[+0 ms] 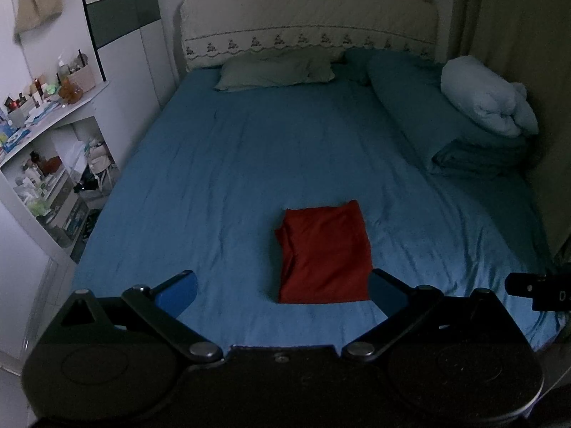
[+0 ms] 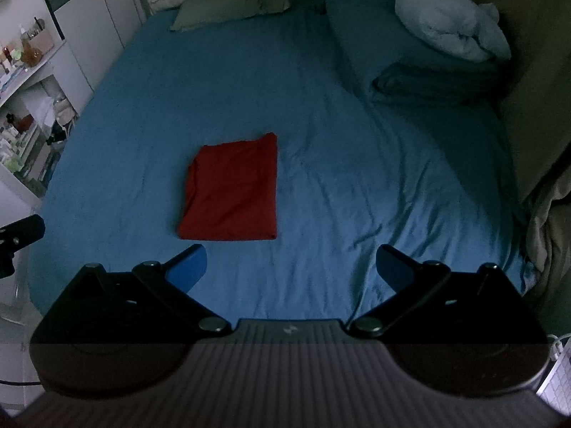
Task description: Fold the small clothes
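Note:
A red garment lies folded into a flat rectangle on the blue bed sheet, near the bed's front edge. It also shows in the right wrist view, left of centre. My left gripper is open and empty, held above the near end of the garment. My right gripper is open and empty, held to the right of the garment and nearer the bed's foot. Neither gripper touches the cloth.
A green pillow and a long blue bolster lie at the head of the bed. A rolled pale blanket sits on folded bedding at the right. Cluttered white shelves stand left of the bed. A curtain hangs at the right.

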### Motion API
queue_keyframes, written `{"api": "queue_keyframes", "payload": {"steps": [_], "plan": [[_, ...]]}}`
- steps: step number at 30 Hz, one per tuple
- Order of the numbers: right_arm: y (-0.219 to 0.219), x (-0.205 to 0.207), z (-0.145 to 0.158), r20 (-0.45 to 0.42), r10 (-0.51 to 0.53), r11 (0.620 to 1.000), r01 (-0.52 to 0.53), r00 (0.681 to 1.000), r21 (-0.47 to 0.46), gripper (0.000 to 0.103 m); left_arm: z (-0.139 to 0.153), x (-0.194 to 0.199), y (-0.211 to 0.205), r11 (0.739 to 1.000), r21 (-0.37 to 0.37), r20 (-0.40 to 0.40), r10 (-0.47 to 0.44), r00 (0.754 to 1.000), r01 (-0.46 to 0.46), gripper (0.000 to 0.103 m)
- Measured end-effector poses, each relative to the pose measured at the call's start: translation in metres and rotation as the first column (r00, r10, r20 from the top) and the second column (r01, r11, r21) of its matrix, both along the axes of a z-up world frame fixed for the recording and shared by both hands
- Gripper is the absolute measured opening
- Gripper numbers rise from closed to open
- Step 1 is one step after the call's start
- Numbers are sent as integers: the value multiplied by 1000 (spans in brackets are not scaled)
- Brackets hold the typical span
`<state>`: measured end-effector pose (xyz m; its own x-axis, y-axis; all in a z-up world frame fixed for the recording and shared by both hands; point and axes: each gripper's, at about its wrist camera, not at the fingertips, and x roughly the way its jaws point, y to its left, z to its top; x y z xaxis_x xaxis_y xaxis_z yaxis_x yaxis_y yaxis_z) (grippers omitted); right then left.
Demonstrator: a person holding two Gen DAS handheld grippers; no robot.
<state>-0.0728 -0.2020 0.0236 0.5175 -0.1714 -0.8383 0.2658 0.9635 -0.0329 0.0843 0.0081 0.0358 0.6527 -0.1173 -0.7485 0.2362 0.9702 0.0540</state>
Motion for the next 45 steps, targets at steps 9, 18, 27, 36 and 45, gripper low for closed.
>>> {"api": "queue_keyframes", "payload": {"steps": [9, 18, 27, 36, 45], "plan": [[0, -2, 2, 6, 0, 1000, 0, 1000, -6, 103, 1, -2, 3, 1000, 3, 10, -1, 1000, 1, 103], [3, -2, 4, 6, -2, 1000, 2, 1000, -7, 103, 4, -4, 4, 1000, 8, 17, -2, 1000, 2, 103], [6, -2, 6, 6, -1, 1000, 1, 1000, -7, 103, 7, -3, 7, 1000, 8, 17, -1, 1000, 0, 103], [11, -1, 6, 11, -2, 1000, 3, 1000, -10, 103, 9, -4, 9, 1000, 8, 22, 5, 1000, -6, 103], [12, -1, 5, 14, -4, 1000, 4, 1000, -9, 103, 10, -4, 8, 1000, 7, 23, 9, 1000, -9, 103]]}}
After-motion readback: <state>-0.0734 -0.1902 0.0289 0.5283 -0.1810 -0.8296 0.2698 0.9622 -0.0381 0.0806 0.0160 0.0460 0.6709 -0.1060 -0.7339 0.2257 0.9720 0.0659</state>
